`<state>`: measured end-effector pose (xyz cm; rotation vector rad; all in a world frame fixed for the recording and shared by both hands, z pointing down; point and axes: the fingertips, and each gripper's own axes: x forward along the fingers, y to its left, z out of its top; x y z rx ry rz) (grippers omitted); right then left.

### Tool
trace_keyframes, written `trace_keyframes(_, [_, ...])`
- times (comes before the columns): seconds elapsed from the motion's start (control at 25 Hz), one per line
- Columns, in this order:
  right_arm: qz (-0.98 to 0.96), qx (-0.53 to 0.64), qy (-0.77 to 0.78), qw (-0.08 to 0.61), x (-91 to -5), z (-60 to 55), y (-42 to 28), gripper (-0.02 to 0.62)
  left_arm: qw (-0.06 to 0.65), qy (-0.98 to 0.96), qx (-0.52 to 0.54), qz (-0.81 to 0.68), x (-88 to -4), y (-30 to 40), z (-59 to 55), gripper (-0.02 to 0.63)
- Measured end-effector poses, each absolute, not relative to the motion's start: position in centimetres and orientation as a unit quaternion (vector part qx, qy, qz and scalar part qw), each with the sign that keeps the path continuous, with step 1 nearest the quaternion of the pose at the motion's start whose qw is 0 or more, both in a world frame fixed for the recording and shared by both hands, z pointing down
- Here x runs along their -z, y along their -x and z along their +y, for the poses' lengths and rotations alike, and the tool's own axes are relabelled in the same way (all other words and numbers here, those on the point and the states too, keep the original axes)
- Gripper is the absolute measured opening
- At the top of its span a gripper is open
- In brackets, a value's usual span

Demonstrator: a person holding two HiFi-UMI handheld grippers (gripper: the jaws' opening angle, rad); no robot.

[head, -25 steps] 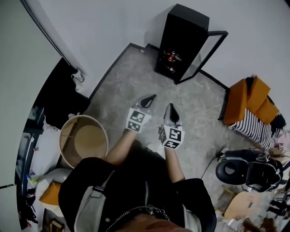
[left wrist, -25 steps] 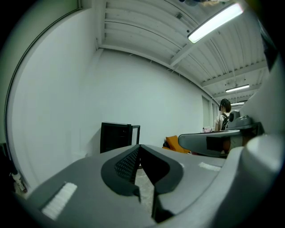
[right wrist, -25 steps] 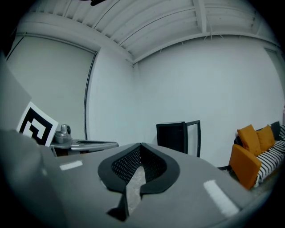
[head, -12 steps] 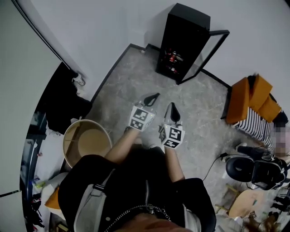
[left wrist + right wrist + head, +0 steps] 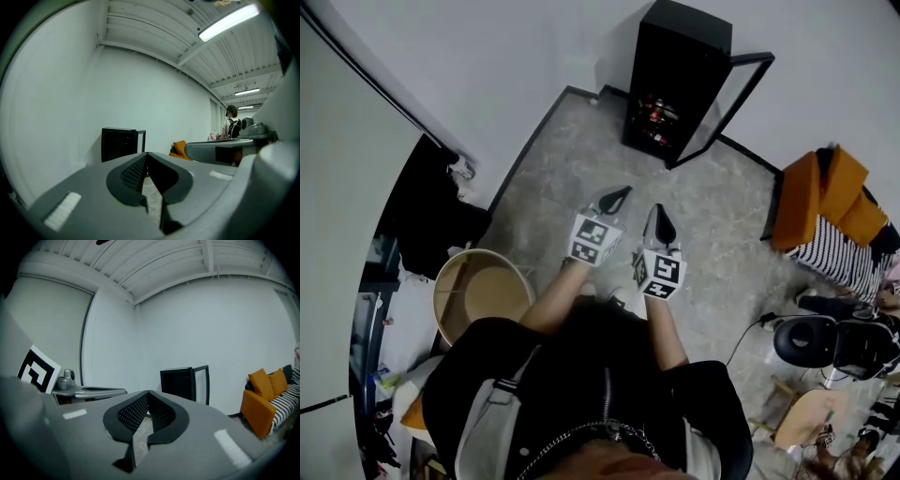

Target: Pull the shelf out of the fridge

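A small black fridge (image 5: 673, 73) stands against the far white wall, its glass door (image 5: 724, 103) swung open to the right. Red items sit on a shelf (image 5: 656, 114) inside. The fridge also appears ahead in the left gripper view (image 5: 118, 142) and the right gripper view (image 5: 180, 382). My left gripper (image 5: 619, 195) and right gripper (image 5: 661, 218) are held side by side in front of the person, well short of the fridge. Both are shut with nothing between the jaws.
A round tan tub (image 5: 480, 292) stands on the floor at left by black bags (image 5: 431, 211). An orange sofa (image 5: 825, 199) with a striped cloth is at right, a black office chair (image 5: 825, 339) nearer. A person (image 5: 231, 125) stands far off.
The fridge and room have shifted slightly in the head view; both grippers stay side by side and have moved a little up the picture toward the fridge.
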<state>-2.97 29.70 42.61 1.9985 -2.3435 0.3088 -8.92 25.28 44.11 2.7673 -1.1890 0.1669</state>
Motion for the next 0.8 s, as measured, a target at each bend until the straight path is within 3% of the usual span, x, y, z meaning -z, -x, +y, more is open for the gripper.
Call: trace_keyframes(0.8, [-0.753,-0.123,-0.646,0.019,-44.7,23.6,0.4,0.002,0.075,-0.912,-0.067,-0.398,-45.5,6.3,19.6,0.009])
